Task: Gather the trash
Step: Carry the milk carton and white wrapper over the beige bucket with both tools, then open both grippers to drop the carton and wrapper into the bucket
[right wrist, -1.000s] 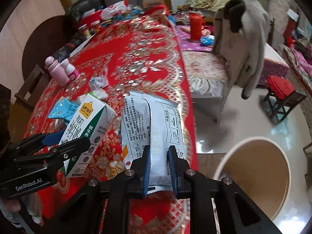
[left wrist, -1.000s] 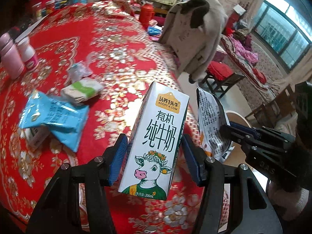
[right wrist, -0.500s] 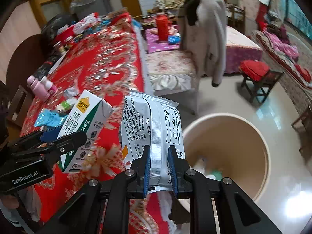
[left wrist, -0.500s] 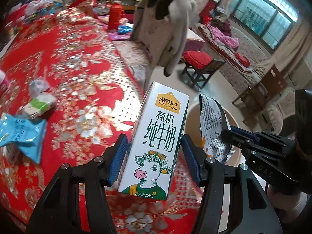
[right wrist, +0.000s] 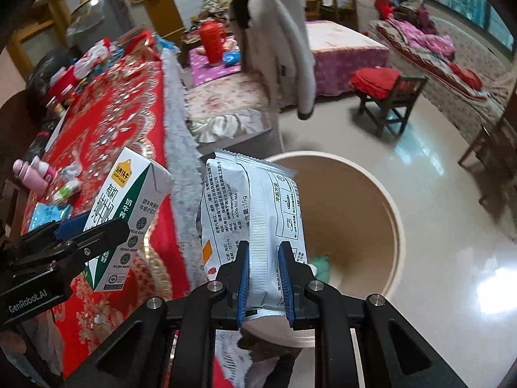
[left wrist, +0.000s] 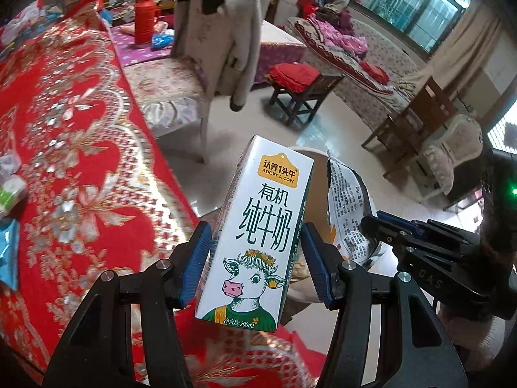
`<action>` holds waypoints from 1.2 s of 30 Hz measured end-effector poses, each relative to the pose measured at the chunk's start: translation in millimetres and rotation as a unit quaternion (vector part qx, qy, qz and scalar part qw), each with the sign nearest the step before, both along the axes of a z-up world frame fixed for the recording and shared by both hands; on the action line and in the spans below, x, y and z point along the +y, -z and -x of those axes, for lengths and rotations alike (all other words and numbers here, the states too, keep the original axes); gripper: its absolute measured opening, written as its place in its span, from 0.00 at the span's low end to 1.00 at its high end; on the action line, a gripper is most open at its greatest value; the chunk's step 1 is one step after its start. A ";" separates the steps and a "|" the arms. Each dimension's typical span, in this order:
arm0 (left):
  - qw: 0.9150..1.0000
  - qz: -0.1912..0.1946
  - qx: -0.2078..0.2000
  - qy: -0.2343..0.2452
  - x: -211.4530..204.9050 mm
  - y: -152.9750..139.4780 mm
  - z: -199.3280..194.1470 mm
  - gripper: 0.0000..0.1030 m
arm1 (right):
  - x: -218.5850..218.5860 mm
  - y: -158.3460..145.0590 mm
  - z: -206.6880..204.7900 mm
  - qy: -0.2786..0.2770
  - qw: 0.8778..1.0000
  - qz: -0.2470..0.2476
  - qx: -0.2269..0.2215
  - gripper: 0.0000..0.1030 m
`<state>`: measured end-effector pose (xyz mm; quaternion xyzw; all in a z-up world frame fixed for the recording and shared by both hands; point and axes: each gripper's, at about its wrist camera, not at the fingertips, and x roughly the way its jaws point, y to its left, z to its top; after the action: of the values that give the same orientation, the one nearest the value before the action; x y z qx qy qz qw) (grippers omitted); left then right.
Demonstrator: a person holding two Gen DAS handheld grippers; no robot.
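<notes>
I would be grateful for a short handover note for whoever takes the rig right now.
Left gripper: shut on the milk carton, held upright beside the table edge.
Right gripper: shut on the silver snack packet, which hangs over the near rim of the beige bin.
Done: both pieces are lifted off the red tablecloth; the bin already holds some trash.
Left: drop the packet and carton in the bin, then fetch the blue wrapper, the green-and-white pack and the crumpled scrap.

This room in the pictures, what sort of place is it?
Most likely a lived-in family home, a combined living and dining room. A table under a red patterned tablecloth fills one side, a grey coat hangs over a chair, and a sofa piled with bedding sits beneath a big window.
</notes>
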<state>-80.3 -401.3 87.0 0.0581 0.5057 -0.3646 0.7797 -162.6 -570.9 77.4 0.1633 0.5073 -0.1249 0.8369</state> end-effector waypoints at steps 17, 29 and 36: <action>0.999 -0.013 0.024 0.018 -50.2 25.8 10.0 0.54 | -41.0 20.6 17.6 0.031 0.999 -0.014 0.030 0.17; 0.999 -0.021 0.039 0.015 -63.0 39.4 8.4 0.54 | -56.3 30.3 19.5 0.037 0.998 -0.020 0.044 0.17; 0.998 -0.014 0.051 0.014 -67.6 41.6 7.9 0.54 | -59.8 33.7 15.8 0.047 0.998 -0.016 0.049 0.17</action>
<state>-88.2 -469.0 45.5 0.0581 0.5490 -0.3709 0.7468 -178.4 -630.7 43.7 0.1935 0.5411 -0.1637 0.8019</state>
